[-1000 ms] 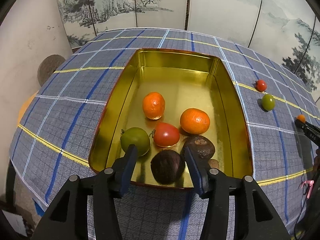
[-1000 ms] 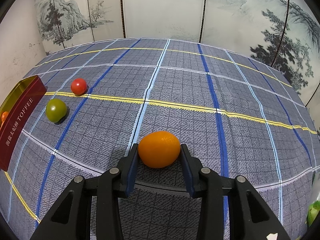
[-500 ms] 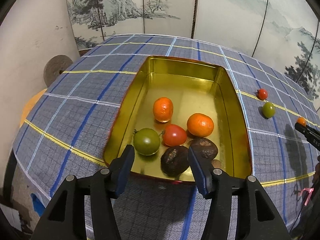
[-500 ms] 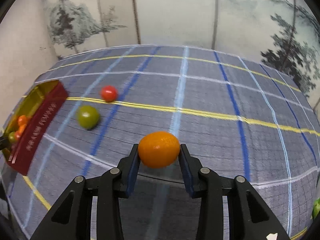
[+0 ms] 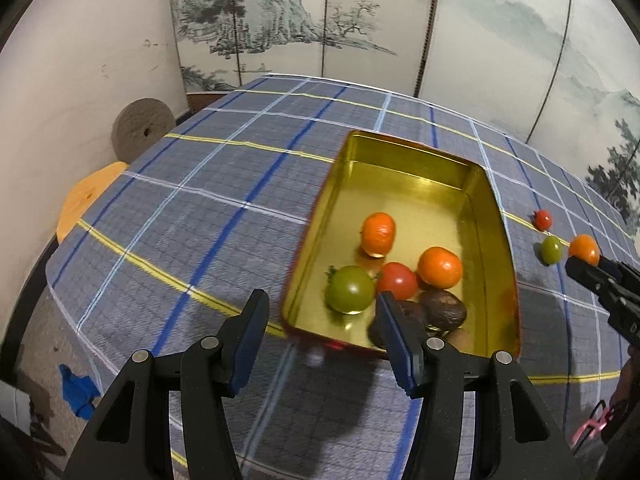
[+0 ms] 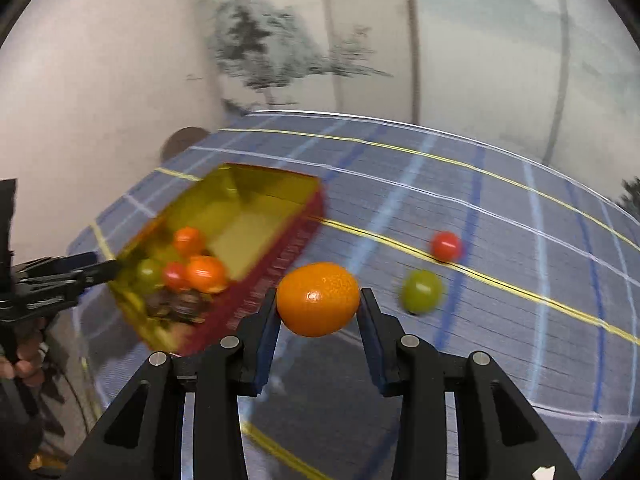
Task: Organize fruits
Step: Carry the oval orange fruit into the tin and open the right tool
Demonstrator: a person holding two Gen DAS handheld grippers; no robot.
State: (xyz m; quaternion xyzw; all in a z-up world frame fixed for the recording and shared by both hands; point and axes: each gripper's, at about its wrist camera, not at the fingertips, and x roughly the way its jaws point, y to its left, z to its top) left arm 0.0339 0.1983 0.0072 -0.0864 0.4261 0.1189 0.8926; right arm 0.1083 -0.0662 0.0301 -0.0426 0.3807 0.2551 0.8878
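Note:
A gold tin with red outer walls (image 5: pixel 506 240) (image 6: pixel 280 256) lies on the checked cloth and holds two oranges, a red tomato (image 5: pixel 397 280), a green tomato (image 5: pixel 350 289) and two dark wrinkled fruits. My left gripper (image 5: pixel 320 330) hangs open and empty above the tin's near left corner. My right gripper (image 6: pixel 318 322) is shut on a small orange (image 6: pixel 318 299) (image 5: pixel 583 249), lifted off the cloth to the right of the tin. A small red tomato (image 6: pixel 445 245) (image 5: pixel 543 219) and a small green tomato (image 6: pixel 422 291) (image 5: pixel 552 249) lie on the cloth beyond it.
A painted folding screen (image 5: pixel 360 20) stands behind the table. A round grey disc (image 5: pixel 140 130) and an orange wooden stool (image 5: pixel 90 196) sit beyond the table's left edge. A hand (image 6: pixel 18 360) holds the left gripper at the left of the right wrist view.
My right gripper lifted the orange off the cloth and swung left toward the tin. My left gripper rose and drew back to the left, away from the dark fruit it had straddled.

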